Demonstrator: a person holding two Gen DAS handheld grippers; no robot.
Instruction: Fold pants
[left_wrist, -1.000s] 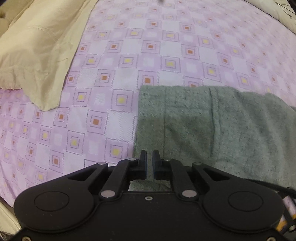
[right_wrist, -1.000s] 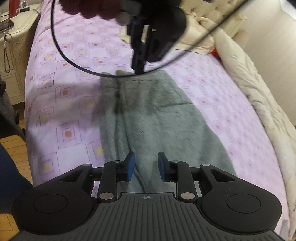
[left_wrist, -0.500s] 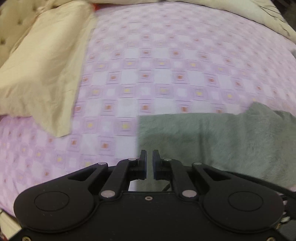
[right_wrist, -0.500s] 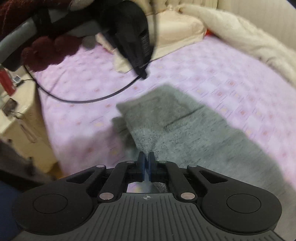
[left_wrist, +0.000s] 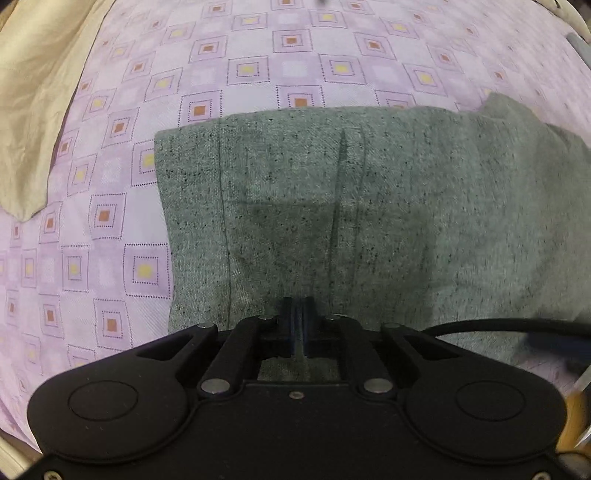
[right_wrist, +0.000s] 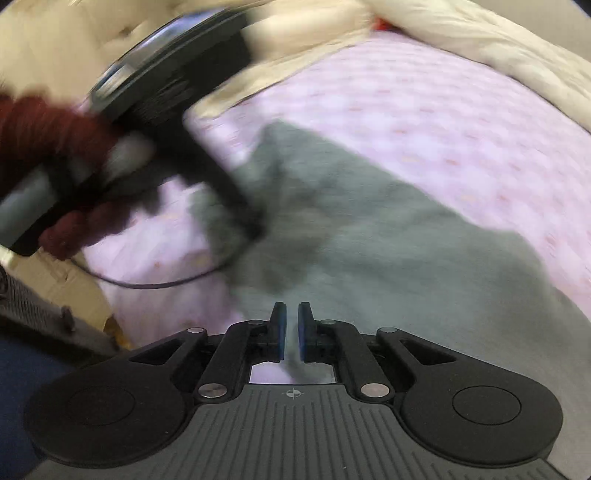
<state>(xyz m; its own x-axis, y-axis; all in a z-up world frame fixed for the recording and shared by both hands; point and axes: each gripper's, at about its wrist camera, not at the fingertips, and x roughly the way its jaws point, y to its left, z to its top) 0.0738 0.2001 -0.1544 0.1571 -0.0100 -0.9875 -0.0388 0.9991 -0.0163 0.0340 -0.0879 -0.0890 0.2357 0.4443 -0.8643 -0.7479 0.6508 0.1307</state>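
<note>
Left wrist view: the left claw (left_wrist: 297, 314) points down onto the pants (left_wrist: 369, 206), jaws closing with grey cloth nipped between them; the pants lie flat on the sheet (left_wrist: 258, 66), long axis running off right.

Right wrist view: the right claw (right_wrist: 291, 328) pinches a thin fold of pants (right_wrist: 388, 229), pads nearly together; the long axis runs up-left toward the left claw (right_wrist: 255, 229), blurred at the far end.

My left gripper (left_wrist: 297, 314) is black, with silver pivot pins, a black cable and blue pads. My right gripper (right_wrist: 291, 328) has a ribbed grey deck and a crosshair mark. My sleeve (right_wrist: 40, 122) is maroon knit.
</note>
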